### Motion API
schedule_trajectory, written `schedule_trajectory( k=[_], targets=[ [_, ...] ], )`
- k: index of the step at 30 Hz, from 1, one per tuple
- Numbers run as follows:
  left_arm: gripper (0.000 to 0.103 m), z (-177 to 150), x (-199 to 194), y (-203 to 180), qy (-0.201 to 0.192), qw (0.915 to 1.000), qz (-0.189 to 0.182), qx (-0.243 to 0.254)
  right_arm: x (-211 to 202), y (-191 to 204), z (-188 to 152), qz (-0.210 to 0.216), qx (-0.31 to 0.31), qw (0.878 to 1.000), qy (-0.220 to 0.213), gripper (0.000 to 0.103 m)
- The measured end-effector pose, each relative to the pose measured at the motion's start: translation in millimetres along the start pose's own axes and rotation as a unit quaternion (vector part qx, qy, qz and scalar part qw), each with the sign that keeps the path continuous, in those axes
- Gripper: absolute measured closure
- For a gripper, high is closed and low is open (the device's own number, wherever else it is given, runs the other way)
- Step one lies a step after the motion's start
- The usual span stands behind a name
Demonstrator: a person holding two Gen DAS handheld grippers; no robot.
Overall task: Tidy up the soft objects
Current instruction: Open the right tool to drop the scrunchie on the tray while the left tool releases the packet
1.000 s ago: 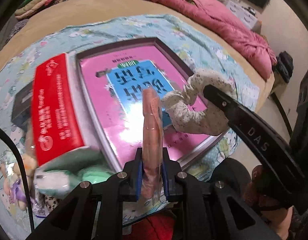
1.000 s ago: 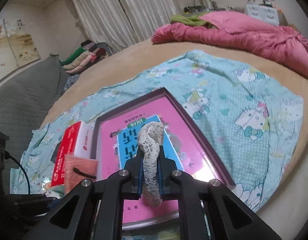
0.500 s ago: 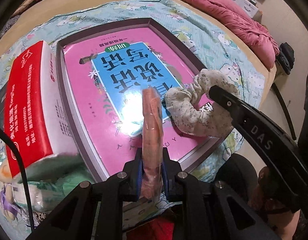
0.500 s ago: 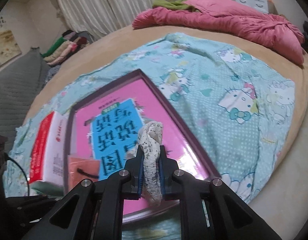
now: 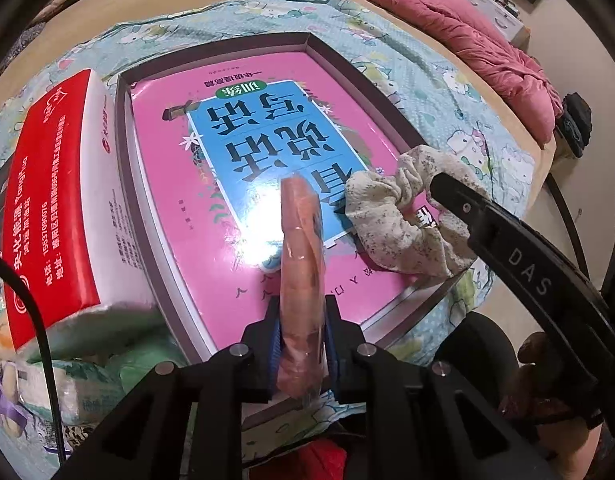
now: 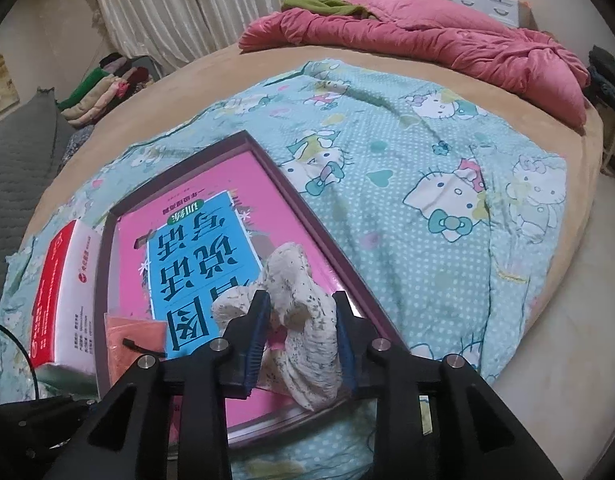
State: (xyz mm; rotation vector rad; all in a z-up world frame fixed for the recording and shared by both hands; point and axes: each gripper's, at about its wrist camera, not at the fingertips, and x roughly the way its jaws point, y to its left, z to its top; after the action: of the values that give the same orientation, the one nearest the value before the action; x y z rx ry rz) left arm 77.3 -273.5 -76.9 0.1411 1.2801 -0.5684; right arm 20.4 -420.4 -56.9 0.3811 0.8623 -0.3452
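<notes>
A shallow dark-rimmed box (image 5: 323,53) with a pink and blue printed bottom lies on the bed; it also shows in the right wrist view (image 6: 303,204). My left gripper (image 5: 301,328) is shut on a flat orange-pink packet (image 5: 301,248), held edge-on over the box's near part. The packet shows in the right wrist view (image 6: 135,338). My right gripper (image 6: 301,320) is open, its jaws spread around a cream speckled scrunchie (image 6: 295,300) that rests on the box's near right corner. The scrunchie (image 5: 395,216) and right gripper finger (image 5: 507,248) show in the left wrist view.
A red and white tissue pack (image 5: 55,200) lies left of the box, seen also in the right wrist view (image 6: 63,292). A green-white soft pack (image 5: 79,384) lies at the near left. A teal cartoon-print sheet (image 6: 427,184) covers the bed. A pink duvet (image 6: 427,40) is bunched at the far side.
My right gripper has opened and let the scrunchie down onto the box. Both grippers have moved lower and closer over the box. The left still holds the packet.
</notes>
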Motion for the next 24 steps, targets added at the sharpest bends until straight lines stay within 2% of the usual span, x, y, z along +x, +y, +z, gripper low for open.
schedule_trajectory(
  k=[3,5,8,13,24],
  targets=[
    [0.082,0,-2,-2,-0.003,1.0,-0.002,0.004,-3,1,1,-0.004,-0.001,1.0,-0.007,0.064],
    [0.077,0,-3,-3,-0.005,1.0,-0.002,0.006,-4,0,1,-0.004,-0.001,1.0,-0.01,0.059],
    [0.07,0,-5,-4,-0.007,1.0,0.001,0.007,-5,1,1,-0.008,-0.001,1.0,-0.012,0.056],
    [0.068,0,-9,-5,-0.014,0.9998,0.003,0.01,-7,0,3,-0.013,0.001,1.0,-0.019,0.052],
    [0.05,-9,-31,-10,-0.035,0.9991,0.015,0.02,-12,1,3,-0.02,-0.001,0.999,-0.031,0.042]
  ],
)
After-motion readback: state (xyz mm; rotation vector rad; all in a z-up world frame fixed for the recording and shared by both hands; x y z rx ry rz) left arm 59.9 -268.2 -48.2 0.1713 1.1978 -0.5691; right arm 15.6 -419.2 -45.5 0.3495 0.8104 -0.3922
